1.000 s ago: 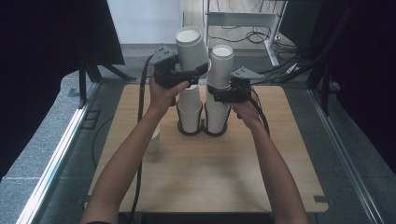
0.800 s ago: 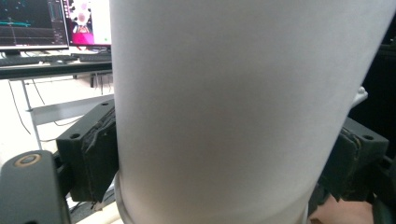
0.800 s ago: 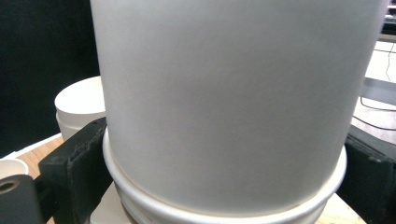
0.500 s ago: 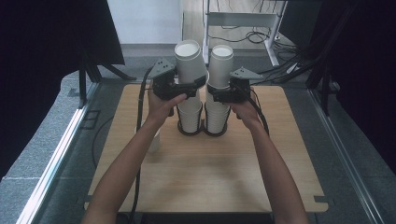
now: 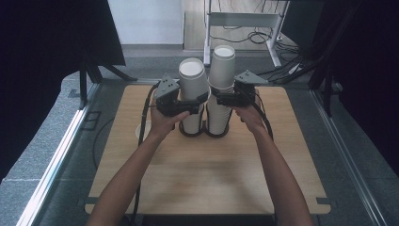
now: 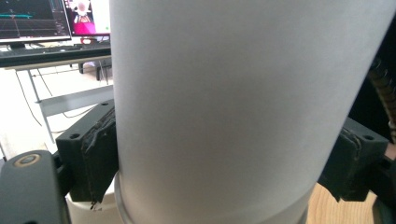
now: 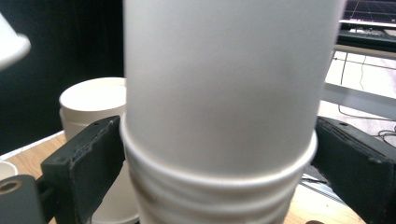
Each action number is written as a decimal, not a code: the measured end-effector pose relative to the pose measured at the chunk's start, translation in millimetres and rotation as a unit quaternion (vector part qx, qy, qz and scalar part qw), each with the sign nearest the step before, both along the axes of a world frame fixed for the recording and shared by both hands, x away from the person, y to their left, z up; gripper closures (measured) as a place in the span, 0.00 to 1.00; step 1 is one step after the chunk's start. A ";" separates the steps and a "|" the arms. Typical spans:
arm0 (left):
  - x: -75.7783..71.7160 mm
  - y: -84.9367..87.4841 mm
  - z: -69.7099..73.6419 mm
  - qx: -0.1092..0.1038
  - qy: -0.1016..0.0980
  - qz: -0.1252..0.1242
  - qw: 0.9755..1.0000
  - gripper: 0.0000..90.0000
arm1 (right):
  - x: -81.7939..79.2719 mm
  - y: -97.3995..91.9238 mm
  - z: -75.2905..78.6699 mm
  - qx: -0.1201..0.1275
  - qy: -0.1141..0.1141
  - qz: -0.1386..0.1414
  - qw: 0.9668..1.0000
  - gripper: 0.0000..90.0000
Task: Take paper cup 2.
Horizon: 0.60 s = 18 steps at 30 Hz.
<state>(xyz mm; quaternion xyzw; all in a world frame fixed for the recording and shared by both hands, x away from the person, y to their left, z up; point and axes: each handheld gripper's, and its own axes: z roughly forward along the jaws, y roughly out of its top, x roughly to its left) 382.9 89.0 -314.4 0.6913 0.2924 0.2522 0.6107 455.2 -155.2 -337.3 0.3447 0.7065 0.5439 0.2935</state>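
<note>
Two stacks of white paper cups stand in black ring holders [image 5: 205, 133] at the middle of the wooden table [image 5: 207, 179]. My left gripper [image 5: 194, 102] is shut on one white cup [image 5: 192, 80] and holds it, tilted a little, just over the left stack [image 5: 190, 123]. In the left gripper view that cup [image 6: 233, 107] sits squeezed between both pads [image 6: 99, 158], with another cup's rim [image 6: 93, 207] right below. My right gripper [image 5: 221, 98] is shut on the right stack [image 5: 219, 115], just under the tall top cup [image 5: 222, 63]. The right gripper view has its pads [image 7: 91, 165] against the stacked rims [image 7: 215, 186].
A small white cup [image 5: 141, 130] stands on the table left of the holders, beside the left forearm. Cables trail from both grippers across the board. A metal desk frame [image 5: 240, 19] and loose cables lie beyond the table's far edge.
The left gripper has come down and toward the left stack with its cup. The right gripper and its stack have stayed where they were.
</note>
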 end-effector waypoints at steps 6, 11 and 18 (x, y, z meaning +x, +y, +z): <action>-10.2 -2.2 -13.2 0.014 -0.005 0.000 1.000 0.14 | -11.4 -7.8 1.5 0.008 -0.006 -0.002 1.000 0.05; -14.9 -0.4 -22.6 0.005 -0.001 -0.006 1.000 0.14 | -23.3 -11.8 1.4 0.016 -0.014 0.001 1.000 0.06; -19.9 -0.7 -32.7 0.009 0.004 -0.007 1.000 0.14 | -37.9 -16.9 -6.1 0.025 -0.011 0.004 1.000 0.08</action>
